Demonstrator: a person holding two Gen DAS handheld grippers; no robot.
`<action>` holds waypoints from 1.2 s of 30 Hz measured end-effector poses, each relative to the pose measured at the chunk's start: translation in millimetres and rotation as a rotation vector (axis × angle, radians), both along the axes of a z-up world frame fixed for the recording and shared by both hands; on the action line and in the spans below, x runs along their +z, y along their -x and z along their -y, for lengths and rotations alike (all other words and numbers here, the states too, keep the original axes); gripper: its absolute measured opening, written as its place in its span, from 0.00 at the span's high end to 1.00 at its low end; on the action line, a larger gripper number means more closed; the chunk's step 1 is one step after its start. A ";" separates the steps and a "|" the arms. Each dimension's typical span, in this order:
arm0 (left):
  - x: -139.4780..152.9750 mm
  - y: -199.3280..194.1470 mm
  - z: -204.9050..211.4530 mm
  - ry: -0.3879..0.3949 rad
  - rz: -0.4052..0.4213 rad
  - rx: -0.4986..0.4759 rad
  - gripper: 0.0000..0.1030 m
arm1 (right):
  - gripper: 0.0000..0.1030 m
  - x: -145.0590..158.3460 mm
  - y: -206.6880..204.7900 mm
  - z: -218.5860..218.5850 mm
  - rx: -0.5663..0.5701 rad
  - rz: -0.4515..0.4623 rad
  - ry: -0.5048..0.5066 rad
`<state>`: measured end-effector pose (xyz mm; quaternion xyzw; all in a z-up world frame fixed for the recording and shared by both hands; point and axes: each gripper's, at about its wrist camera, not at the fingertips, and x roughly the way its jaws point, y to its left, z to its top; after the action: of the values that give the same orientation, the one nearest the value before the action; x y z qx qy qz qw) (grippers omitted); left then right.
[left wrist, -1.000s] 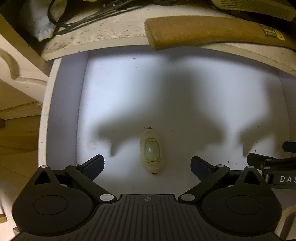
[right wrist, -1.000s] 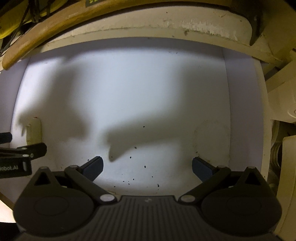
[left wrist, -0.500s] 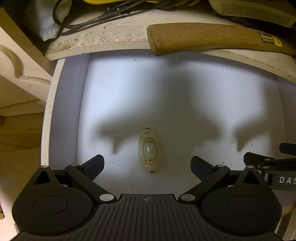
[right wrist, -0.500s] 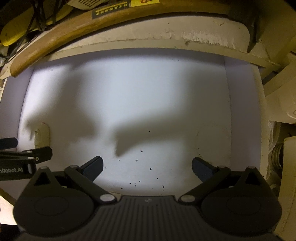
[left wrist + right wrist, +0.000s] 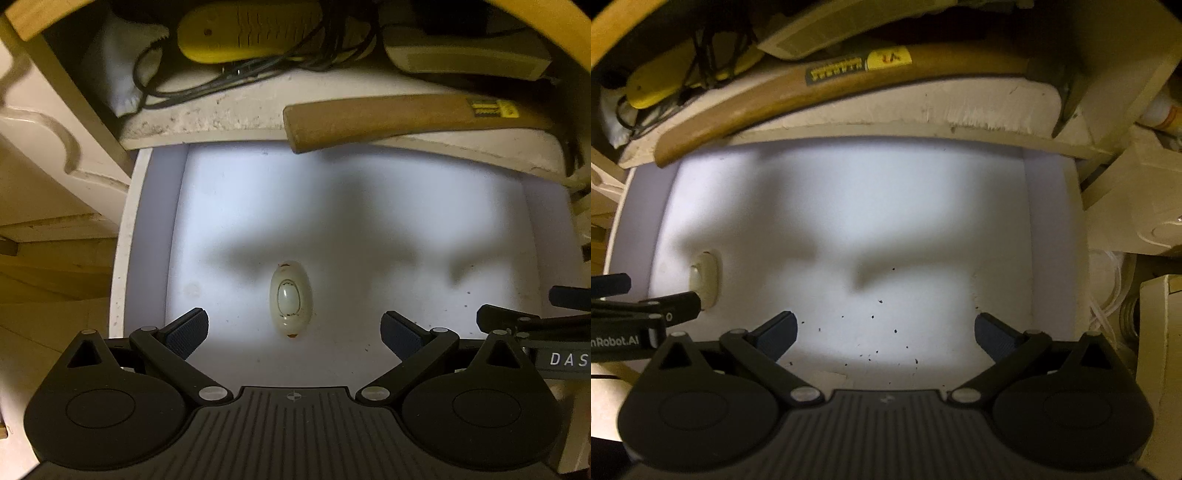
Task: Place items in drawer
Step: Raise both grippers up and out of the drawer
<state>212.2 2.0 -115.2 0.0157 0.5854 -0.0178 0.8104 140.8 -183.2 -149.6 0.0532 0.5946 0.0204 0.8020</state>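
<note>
A white open drawer (image 5: 147, 251) fills both views; it shows in the right wrist view too (image 5: 1052, 229). A cream oval switch-like item (image 5: 291, 299) lies on the drawer floor, also seen at the left in the right wrist view (image 5: 705, 280). My left gripper (image 5: 294, 328) is open and empty, hovering just short of the item, its jaws wide on either side. My right gripper (image 5: 885, 330) is open and empty over the bare, speckled drawer floor to the right of the item.
A shelf above the drawer holds a wooden hammer handle (image 5: 406, 118), a yellow device (image 5: 251, 33) with black cables, a white cloth (image 5: 122, 62) and a grey box (image 5: 465, 55). Cream cabinet parts (image 5: 1137, 206) stand to the right.
Both grippers have pulled back and up from the drawer, so the shelf above comes into view. The oval item has stayed in place on the drawer floor.
</note>
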 end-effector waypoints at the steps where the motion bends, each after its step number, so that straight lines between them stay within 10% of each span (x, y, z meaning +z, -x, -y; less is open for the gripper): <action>1: -7.2 -4.7 -1.2 0.002 0.005 0.002 0.00 | 0.00 1.1 -1.5 3.6 -0.002 0.006 -0.001; 21: 51.1 37.3 6.4 0.033 0.179 0.001 0.00 | 0.00 70.5 50.2 15.5 -0.018 0.176 -0.034; 36: 46.7 61.9 0.1 0.015 0.125 0.021 0.00 | 0.00 68.5 76.8 8.5 0.009 0.092 -0.002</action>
<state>150.3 1.9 -68.5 0.0046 0.5338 -0.0124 0.8455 64.1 -191.7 -81.2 0.0505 0.5571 0.0271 0.8284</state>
